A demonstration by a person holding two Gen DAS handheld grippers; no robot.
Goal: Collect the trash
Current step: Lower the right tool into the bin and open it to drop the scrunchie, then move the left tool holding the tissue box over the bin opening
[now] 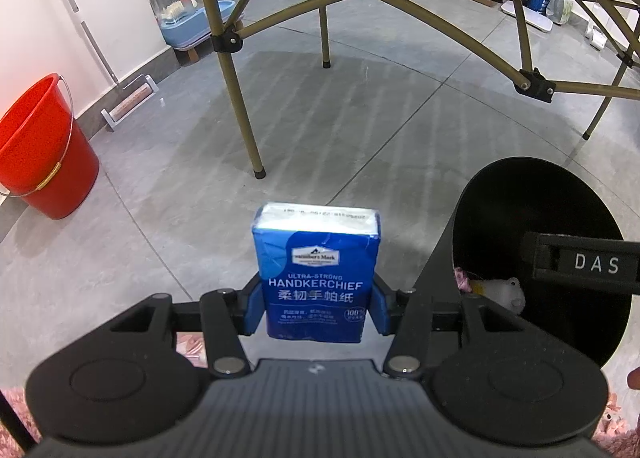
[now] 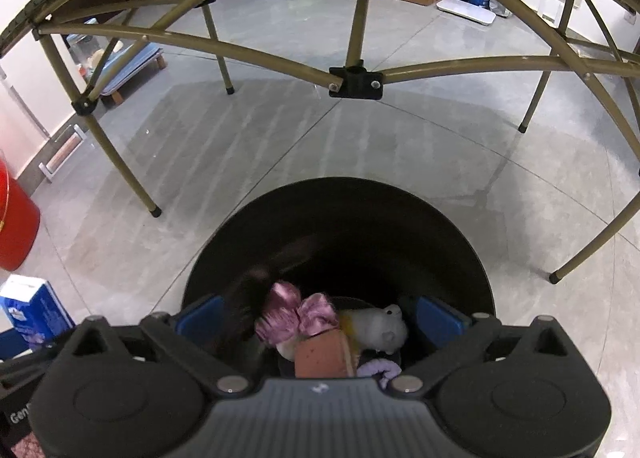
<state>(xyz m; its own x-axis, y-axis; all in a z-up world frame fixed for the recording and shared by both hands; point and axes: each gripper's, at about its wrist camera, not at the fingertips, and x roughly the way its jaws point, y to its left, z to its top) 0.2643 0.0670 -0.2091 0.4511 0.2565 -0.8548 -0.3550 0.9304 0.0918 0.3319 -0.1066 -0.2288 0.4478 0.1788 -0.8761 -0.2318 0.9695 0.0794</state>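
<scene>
The left gripper (image 1: 320, 308) holds a blue tissue pack (image 1: 318, 274) upright between its blue pads, which press on the pack's two sides near its lower half; the jaws stand part-way closed to the pack's width. The pack hangs over grey floor, just left of the black bin (image 1: 540, 218), not yet above its mouth. The right gripper (image 2: 320, 318) hovers right over the bin (image 2: 340, 226) with its jaws spread wide and nothing between the pads — a dark blurred shape by its left pad seems to be something dropping into the bin, though the blur makes that uncertain. Inside lie a pink bow (image 2: 294, 314), a small white toy (image 2: 384, 328) and other scraps. The step in hand looks like the left hand's drop. To do it well, the pack should be carried to the right until it sits clearly over the middle of the opening, not over the near rim, since the rim is tall and a corner caught on it could tip the pack back onto the floor. The right gripper would best clear out of the way first — its finger shows across the bin mouth in the left view. The grip should stay firm until then, and the pads open fully in one go so the pack falls straight.
</scene>
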